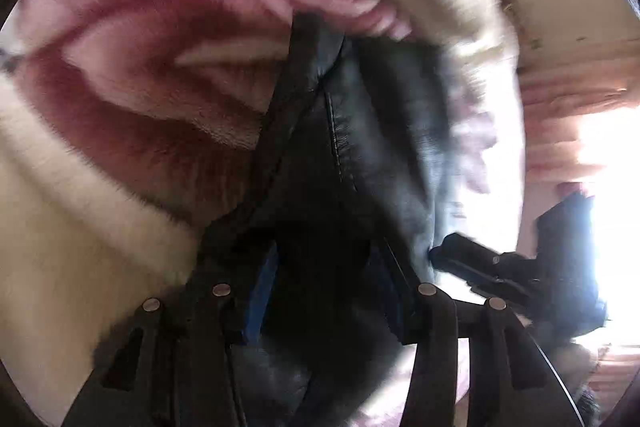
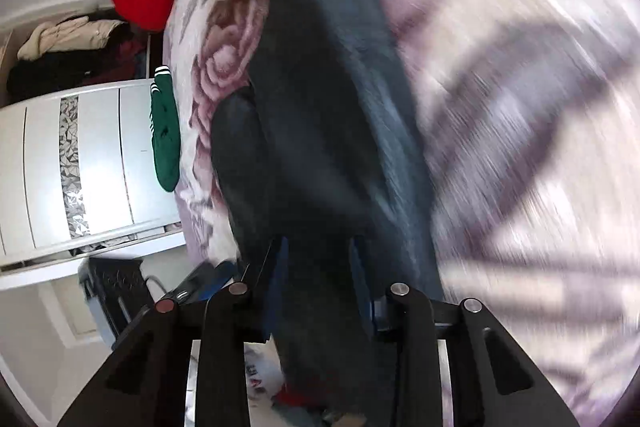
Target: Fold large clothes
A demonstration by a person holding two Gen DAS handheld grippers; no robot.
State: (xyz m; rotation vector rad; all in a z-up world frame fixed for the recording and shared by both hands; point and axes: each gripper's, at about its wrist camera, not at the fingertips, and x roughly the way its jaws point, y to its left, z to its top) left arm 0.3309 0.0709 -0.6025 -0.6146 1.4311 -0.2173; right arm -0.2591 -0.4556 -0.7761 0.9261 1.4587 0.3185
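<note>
both hand-held grippers grip the black jacket

the left hand-held gripper (image 1: 324, 267) is clamped on the black leather jacket (image 1: 360, 131), which stretches ahead over a floral blanket (image 1: 132, 99). the right hand-held gripper (image 2: 316, 267) pinches the same jacket (image 2: 320, 99); a green garment (image 2: 165, 143) lies off to its left.

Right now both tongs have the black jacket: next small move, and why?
Probably lower both together to lay the black jacket flat on the floral blanket. The left tongs and right tongs each pinch its fabric, it hangs bunched between them, and the blur shows it is mid-swing.
</note>
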